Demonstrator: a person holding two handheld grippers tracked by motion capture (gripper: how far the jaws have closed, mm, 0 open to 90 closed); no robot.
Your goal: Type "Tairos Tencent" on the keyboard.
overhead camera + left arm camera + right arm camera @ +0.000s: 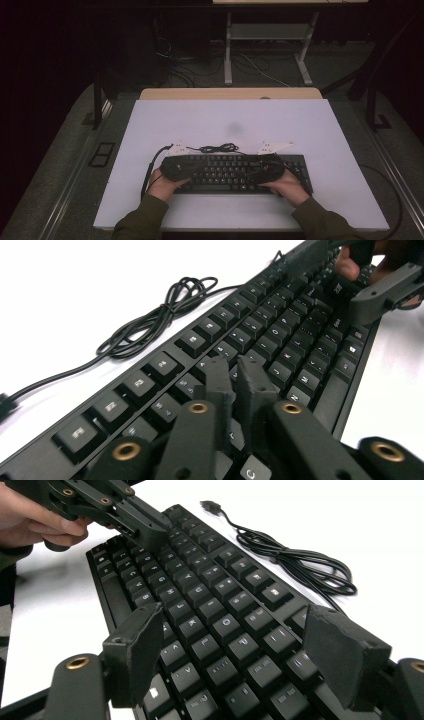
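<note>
Beneath both claws: the keyboard.

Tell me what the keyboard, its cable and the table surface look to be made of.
Keyboard: likely hard plastic, matte black keycaps with pale legends and a faint sheen. Cable: thin, flexible, probably rubber- or PVC-sheathed; it lies in loose loops. Table: smooth white matte top, maybe laminate or a sheet; a wood-coloured edge shows at the far side.

In the high view the two grippers and hands cover the middle of the keyboard, and its key legends are too small to read. The right gripper view cuts off the keyboard's near right end; the cable runs off the left gripper view's left edge.
</note>
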